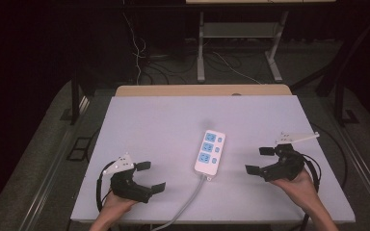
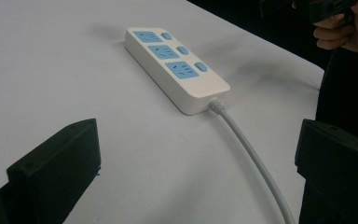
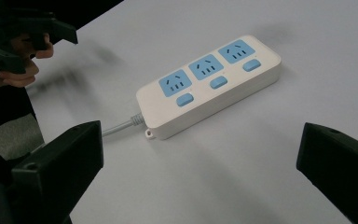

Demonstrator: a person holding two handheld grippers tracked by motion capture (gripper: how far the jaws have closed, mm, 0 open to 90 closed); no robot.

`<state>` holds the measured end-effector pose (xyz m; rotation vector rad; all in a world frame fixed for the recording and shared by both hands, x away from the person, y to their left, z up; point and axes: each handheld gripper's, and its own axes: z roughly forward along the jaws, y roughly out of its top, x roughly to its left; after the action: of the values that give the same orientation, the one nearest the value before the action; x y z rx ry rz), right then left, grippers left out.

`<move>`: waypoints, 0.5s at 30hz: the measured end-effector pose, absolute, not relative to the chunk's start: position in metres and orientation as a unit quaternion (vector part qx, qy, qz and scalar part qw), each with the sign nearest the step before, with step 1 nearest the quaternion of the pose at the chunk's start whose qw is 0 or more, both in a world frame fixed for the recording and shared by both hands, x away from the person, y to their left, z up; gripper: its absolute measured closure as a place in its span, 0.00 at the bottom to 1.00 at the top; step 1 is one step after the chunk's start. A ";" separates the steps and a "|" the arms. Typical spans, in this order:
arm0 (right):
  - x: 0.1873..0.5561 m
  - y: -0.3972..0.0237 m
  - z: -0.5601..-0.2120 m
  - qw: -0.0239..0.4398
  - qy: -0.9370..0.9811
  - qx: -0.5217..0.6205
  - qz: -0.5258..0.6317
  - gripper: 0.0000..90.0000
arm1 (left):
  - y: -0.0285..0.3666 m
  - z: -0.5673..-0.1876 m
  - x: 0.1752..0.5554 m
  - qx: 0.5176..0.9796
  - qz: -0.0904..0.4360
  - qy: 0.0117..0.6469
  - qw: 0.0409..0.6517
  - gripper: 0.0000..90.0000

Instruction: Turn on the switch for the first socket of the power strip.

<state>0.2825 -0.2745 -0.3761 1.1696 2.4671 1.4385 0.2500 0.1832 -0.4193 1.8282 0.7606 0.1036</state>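
Strip (image 1: 210, 152) sits flat near the middle of the table (image 1: 164, 120), slightly toward the front, w/ three blue sockets and three blue buttons facing up. Its grey cord (image 1: 188, 202) exits the near end and curls off the front edge. Nothing touching it atm. Left gripper (image 1: 150, 175) is at the front-left, well apart from the strip, jaws wide apart and empty, pointed roughly at it. Right gripper (image 1: 258, 160) is on the other side, near the strip but not touching, jaws also spread w/ nothing between them. Both are held from below by hands coming in from the front edge. Floor behind has cables and a desk frame (image 1: 238, 43).
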 end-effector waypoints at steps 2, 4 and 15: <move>0.284 -0.273 -0.374 0.026 0.801 0.377 0.464 0.00 | 0.183 -0.420 0.250 0.772 0.043 0.321 0.547 0.00; 0.286 -0.271 -0.372 0.026 0.803 0.375 0.463 0.00 | 0.183 -0.420 0.250 0.772 0.043 0.321 0.547 0.00; 0.300 -0.256 -0.364 0.020 0.818 0.358 0.450 0.00 | 0.181 -0.420 0.250 0.775 0.043 0.320 0.544 0.00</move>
<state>0.2998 -0.2559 -0.3642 1.1115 2.5360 1.3969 0.2503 0.1815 -0.4202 1.8382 0.7586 0.1022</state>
